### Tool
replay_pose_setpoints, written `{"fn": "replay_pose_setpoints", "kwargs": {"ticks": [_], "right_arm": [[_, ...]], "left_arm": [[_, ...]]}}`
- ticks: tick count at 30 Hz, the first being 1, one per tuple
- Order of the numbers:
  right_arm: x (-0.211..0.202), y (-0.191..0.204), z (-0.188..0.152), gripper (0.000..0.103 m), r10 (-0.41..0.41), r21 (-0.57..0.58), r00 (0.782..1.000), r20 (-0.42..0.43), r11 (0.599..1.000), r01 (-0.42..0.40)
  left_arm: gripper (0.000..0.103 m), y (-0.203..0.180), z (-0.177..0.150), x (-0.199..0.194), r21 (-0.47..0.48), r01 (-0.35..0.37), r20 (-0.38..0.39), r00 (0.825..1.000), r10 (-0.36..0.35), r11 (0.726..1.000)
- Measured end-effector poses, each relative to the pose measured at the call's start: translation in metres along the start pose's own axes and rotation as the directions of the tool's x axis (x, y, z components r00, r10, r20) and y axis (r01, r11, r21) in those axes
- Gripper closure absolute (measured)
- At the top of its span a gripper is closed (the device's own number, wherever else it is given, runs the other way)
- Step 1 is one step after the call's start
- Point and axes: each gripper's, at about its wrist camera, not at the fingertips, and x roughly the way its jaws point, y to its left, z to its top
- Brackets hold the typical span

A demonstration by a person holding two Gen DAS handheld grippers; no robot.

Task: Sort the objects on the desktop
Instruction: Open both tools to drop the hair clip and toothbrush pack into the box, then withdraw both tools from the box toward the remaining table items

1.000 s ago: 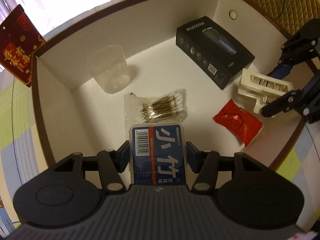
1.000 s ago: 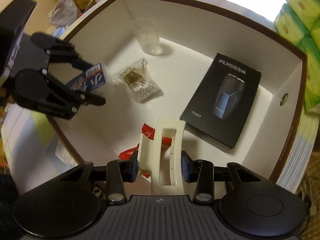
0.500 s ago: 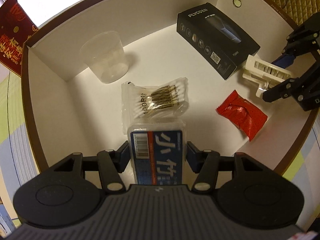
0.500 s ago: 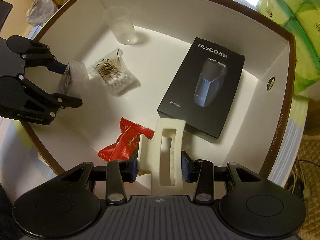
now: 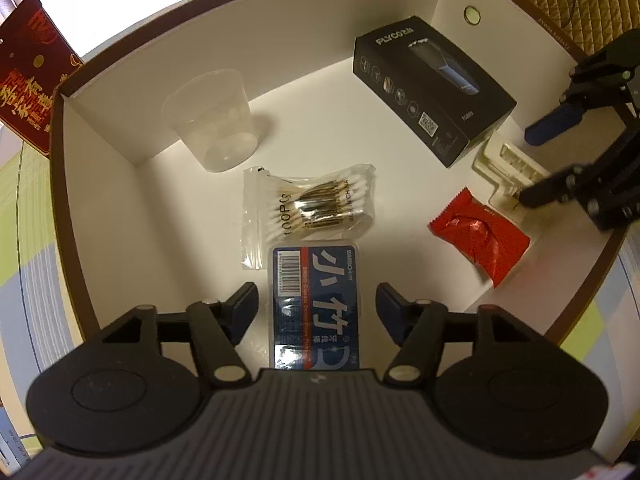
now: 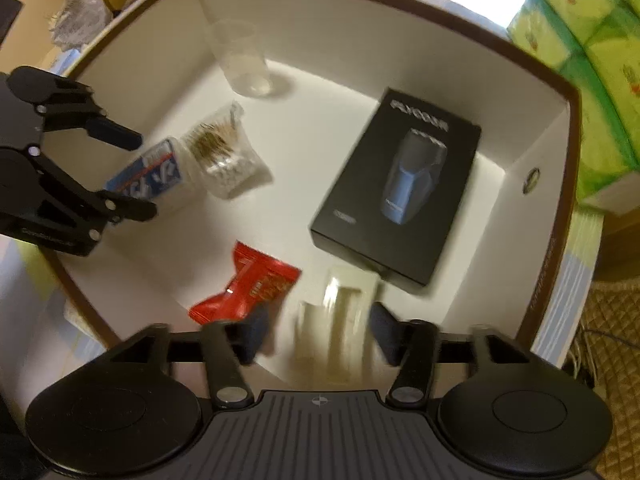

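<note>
A blue floss box (image 5: 316, 308) lies on the floor of a white carton (image 5: 100, 208) with a brown rim. My left gripper (image 5: 316, 304) straddles it, jaws opening, with a gap on each side of the box. In the blurred right wrist view, a cream hair clip (image 6: 340, 320) rests on the carton floor between the fingers of my right gripper (image 6: 320, 328). Its jaws are opening and both pads stand off the clip. The left wrist view shows the right gripper (image 5: 536, 160) over the clip (image 5: 508, 168). The right wrist view shows the left gripper (image 6: 138, 174) over the floss box (image 6: 152, 176).
Also in the carton are a clear plastic cup (image 5: 212, 120), a bag of cotton swabs (image 5: 308, 204), a black shaver box (image 5: 432, 84) and a red snack packet (image 5: 480, 236). Outside it are a red card (image 5: 24, 88) and green tissue packs (image 6: 580, 20).
Both grippers' jaws have spread apart. The floss box and the hair clip, gripped before, now lie free on the carton floor.
</note>
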Motion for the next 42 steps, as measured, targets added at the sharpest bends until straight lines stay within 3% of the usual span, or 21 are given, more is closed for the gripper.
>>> {"fn": "replay_pose_setpoints", "kwargs": {"ticks": [5,10,12,28,36,42], "right_arm": [[-0.007,0.005,0.001,0.029,0.008,0.012,0.999,0.039,1.000,-0.008],[-0.020,0.018,-0.006,0.005,-0.030,-0.004,0.995,0.099,1.000,0.031],[-0.027,0.020,-0.009,0.002,-0.031,0.001,0.992,0.126,1.000,0.031],[-0.072,0.033,-0.042,0.002,-0.112,0.160,0.956,0.272,0.985,0.070],[-0.095,0.051,-0.064,0.002,-0.162,0.236,0.925,0.344,0.968,0.082],[-0.103,0.070,-0.079,0.002,-0.180,0.269,0.914,0.363,0.960,0.082]], "left_arm": [[0.028,0.000,-0.002,-0.008,-0.013,0.002,0.027,1.000,-0.002,1.000],[0.027,-0.002,-0.003,-0.020,-0.029,0.008,0.057,0.998,-0.006,1.000],[0.026,-0.003,-0.004,-0.026,-0.037,0.014,0.071,0.997,-0.011,0.999],[0.015,-0.025,-0.015,-0.084,-0.042,-0.048,0.186,0.981,0.056,0.998],[0.015,-0.035,-0.036,-0.108,-0.075,-0.088,0.224,0.969,0.103,0.993],[0.015,-0.040,-0.059,-0.129,-0.108,-0.107,0.266,0.955,0.132,0.988]]}}
